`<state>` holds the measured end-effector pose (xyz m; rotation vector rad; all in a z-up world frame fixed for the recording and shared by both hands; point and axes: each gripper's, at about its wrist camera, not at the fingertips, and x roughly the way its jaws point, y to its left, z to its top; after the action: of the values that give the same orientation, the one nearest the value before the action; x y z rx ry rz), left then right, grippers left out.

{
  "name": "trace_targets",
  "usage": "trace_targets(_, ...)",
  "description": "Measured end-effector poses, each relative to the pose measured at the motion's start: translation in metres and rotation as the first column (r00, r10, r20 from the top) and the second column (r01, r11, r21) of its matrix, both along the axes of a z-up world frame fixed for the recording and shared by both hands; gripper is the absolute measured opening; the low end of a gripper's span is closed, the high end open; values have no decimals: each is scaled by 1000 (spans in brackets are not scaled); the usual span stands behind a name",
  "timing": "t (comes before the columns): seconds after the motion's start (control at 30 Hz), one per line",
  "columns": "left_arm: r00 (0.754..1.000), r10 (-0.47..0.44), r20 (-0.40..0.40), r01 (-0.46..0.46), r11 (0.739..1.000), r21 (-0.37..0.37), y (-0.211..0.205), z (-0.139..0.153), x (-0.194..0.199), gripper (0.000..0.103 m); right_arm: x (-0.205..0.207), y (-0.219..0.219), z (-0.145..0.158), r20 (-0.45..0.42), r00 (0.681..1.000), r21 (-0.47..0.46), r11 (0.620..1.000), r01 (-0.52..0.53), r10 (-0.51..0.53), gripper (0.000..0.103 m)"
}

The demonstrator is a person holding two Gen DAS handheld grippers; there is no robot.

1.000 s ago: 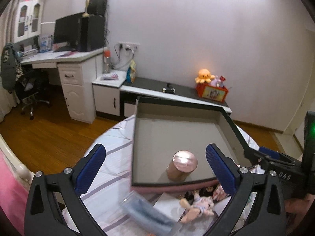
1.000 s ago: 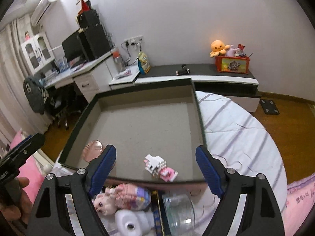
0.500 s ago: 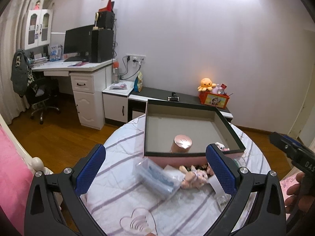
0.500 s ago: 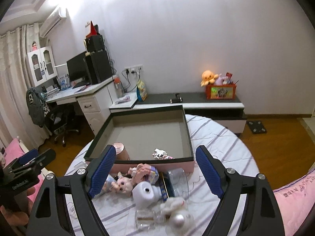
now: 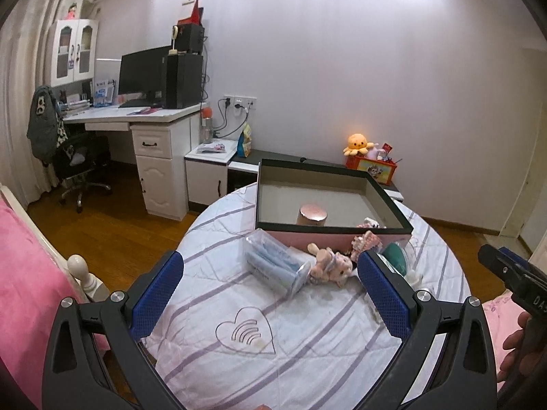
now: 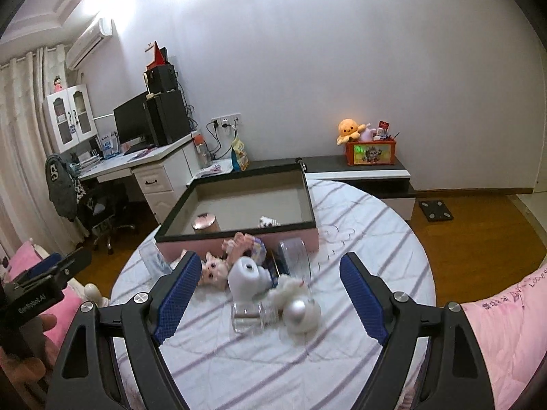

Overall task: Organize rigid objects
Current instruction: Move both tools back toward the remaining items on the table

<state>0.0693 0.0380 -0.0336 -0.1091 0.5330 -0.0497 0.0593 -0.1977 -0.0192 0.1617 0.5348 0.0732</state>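
Observation:
A shallow box (image 5: 342,233) with a dark rim and pink wall sits at the far side of the round table (image 5: 301,348). Inside it are a pink-lidded jar (image 5: 312,214) and a small block toy (image 6: 268,221). In front of the box lie a clear case with blue contents (image 5: 273,263), a doll (image 5: 331,262), a white roll-shaped thing (image 6: 247,276), a clear bottle on its side (image 6: 251,316) and a clear round tub (image 6: 294,259). My left gripper (image 5: 270,261) and right gripper (image 6: 268,259) both stand open and empty, held back from the pile.
The table wears a striped white cloth with a heart mark (image 5: 247,333). Pink bedding (image 5: 24,273) flanks it on both sides. Against the wall stand a desk with a monitor (image 5: 143,78), an office chair (image 5: 80,160) and a low cabinet with an orange plush (image 5: 359,143).
Both grippers have drawn back from the box, so more of the table and the loose things in front of it shows. Both stayed open and empty.

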Motion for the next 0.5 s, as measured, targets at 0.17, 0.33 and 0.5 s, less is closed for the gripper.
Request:
trace_targets(0.17,1000,-13,7,13,1000,-2,-3,1,-10,103,-7,0,-3,-2,1000,-12,1000,0,0,85)
trace_targets(0.33,1000,-16,7,16,1000,-4,-3,2,-13,103,-11,5,-2,2,1000,-26,1000,-12,12,85)
trace_targets(0.5,1000,-17,4,17,1000,-4,-3,1,-12,103,-11,9,-3,-7,1000,-40,999,-19,19,85)
